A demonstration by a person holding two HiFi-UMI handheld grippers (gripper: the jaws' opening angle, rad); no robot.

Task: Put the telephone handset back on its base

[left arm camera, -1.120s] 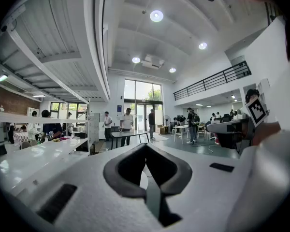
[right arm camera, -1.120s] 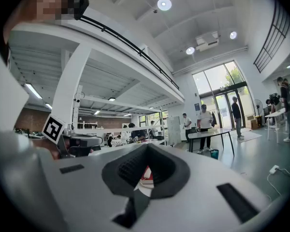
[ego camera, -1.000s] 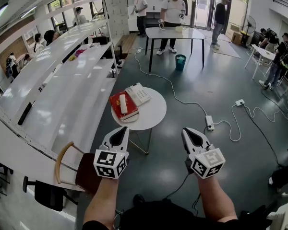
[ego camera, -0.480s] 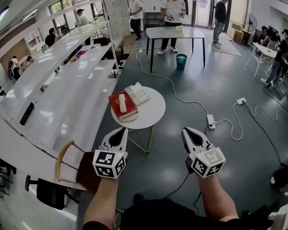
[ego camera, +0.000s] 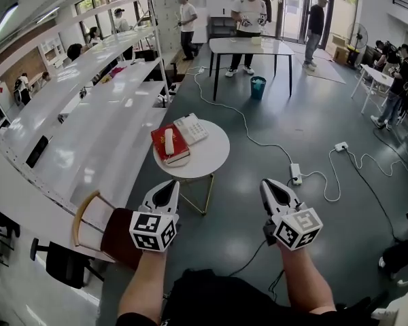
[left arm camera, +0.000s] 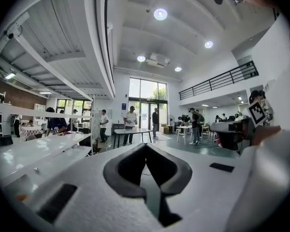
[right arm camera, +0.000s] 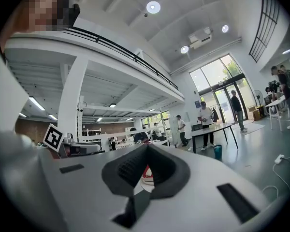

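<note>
A white telephone handset [ego camera: 168, 141] lies on a red book [ego camera: 181, 147] on a round white table [ego camera: 207, 158]. The white telephone base [ego camera: 191, 128] sits right behind the book. Both grippers hang in the air well short of the table, near my body. My left gripper [ego camera: 168, 187] is shut and holds nothing; its jaws meet at the tips [left arm camera: 146, 146]. My right gripper [ego camera: 268, 185] is likewise shut and empty [right arm camera: 146, 146]. Through the hollow of its jaws a bit of the red book [right arm camera: 146, 173] shows.
Long white shelves [ego camera: 88, 128] run along the left. A chair with a curved wooden back [ego camera: 119, 233] stands by my left gripper. A cable with a power strip [ego camera: 296, 174] lies on the floor at the right. Several people stand round a far table [ego camera: 251, 46].
The head view has shifted a little, so the round table sits slightly higher and further left. Both grippers stay shut and low. People at the back have walked on.
</note>
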